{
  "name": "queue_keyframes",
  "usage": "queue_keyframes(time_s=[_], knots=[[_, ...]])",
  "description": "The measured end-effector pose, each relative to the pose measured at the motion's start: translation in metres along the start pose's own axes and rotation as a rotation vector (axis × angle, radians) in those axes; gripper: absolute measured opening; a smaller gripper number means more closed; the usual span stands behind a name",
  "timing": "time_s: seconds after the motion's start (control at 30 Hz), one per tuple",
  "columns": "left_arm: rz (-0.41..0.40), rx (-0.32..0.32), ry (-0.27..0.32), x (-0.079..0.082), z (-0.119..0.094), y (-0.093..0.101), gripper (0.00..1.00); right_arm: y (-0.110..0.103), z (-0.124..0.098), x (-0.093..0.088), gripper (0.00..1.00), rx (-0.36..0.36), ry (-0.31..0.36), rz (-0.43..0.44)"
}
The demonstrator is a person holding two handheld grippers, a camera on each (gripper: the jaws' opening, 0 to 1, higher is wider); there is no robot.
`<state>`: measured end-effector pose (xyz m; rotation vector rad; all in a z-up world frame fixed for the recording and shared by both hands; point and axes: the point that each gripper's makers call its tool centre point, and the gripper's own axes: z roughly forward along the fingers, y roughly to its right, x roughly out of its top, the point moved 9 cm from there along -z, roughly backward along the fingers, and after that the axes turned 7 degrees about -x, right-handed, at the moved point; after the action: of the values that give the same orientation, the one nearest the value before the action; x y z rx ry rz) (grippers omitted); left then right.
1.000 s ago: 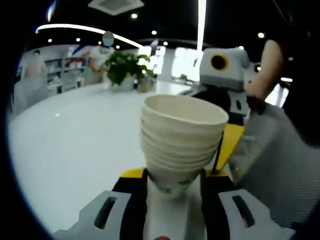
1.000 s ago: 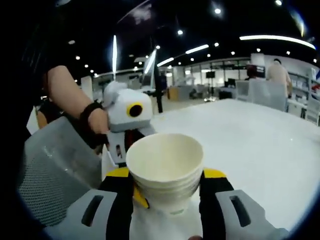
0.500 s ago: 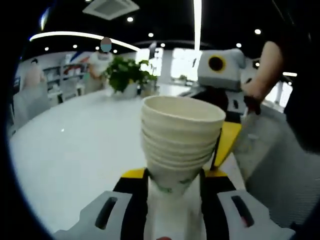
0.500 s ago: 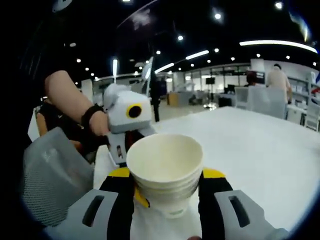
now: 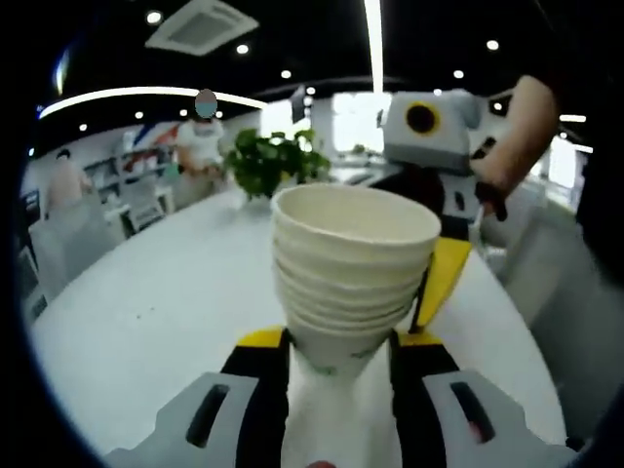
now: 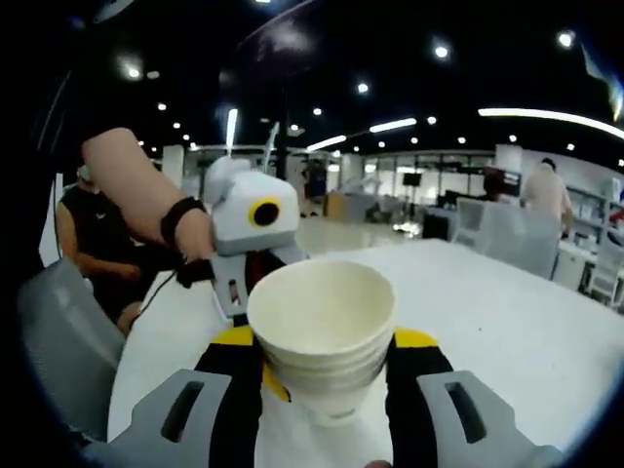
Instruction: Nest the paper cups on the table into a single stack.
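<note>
A stack of several nested cream paper cups (image 5: 351,263) stands upright between the jaws of my left gripper (image 5: 341,351), which is shut on its base. In the right gripper view the cup stack (image 6: 322,322) sits the same way in my right gripper (image 6: 327,375), also shut on its base. The two grippers face each other across the stack. The right gripper's yellow finger (image 5: 441,278) shows against the stack's right side. The left gripper's yellow finger (image 6: 276,385) peeks out at the stack's lower left, a person's hand (image 6: 190,239) behind it.
The white table (image 5: 146,292) spreads out under the stack and runs far back (image 6: 507,331). A potted plant (image 5: 273,161) stands at its far end. Grey mesh chairs (image 6: 58,341) flank the person. Other people stand in the background.
Both views have shifted, with more ceiling showing and the chairs slid outward, so the hands have moved. The stack sits unchanged between both pairs of jaws.
</note>
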<state>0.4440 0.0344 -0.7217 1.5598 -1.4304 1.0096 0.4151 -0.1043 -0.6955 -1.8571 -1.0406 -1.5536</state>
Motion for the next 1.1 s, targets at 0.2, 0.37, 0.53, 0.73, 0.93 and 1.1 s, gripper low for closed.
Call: queue_keyframes(time_s=[0.2,0.37,0.53,0.73,0.93,1.1], knots=[[-0.02,0.011,-0.012,-0.012,0.006,-0.035,0.38,0.025,0.028,-0.008,0.46,0.001,-0.023,-0.023],[-0.031,0.001,-0.034,-0.023,0.014,-0.056,0.38,0.041,0.046,-0.024,0.46,-0.014,-0.05,-0.024],[-0.064,-0.009,-0.057,-0.034,0.024,-0.065,0.38,0.048,0.054,-0.037,0.46,-0.028,-0.067,-0.009],[-0.096,-0.011,-0.061,-0.043,0.029,-0.067,0.38,0.052,0.057,-0.047,0.46,-0.044,-0.055,0.032],[-0.119,-0.005,-0.046,-0.043,0.029,-0.07,0.38,0.056,0.057,-0.05,0.47,-0.064,-0.05,0.09],[-0.151,0.069,-0.098,-0.049,0.024,-0.074,0.53,0.056,0.058,-0.049,0.49,-0.071,-0.068,0.097]])
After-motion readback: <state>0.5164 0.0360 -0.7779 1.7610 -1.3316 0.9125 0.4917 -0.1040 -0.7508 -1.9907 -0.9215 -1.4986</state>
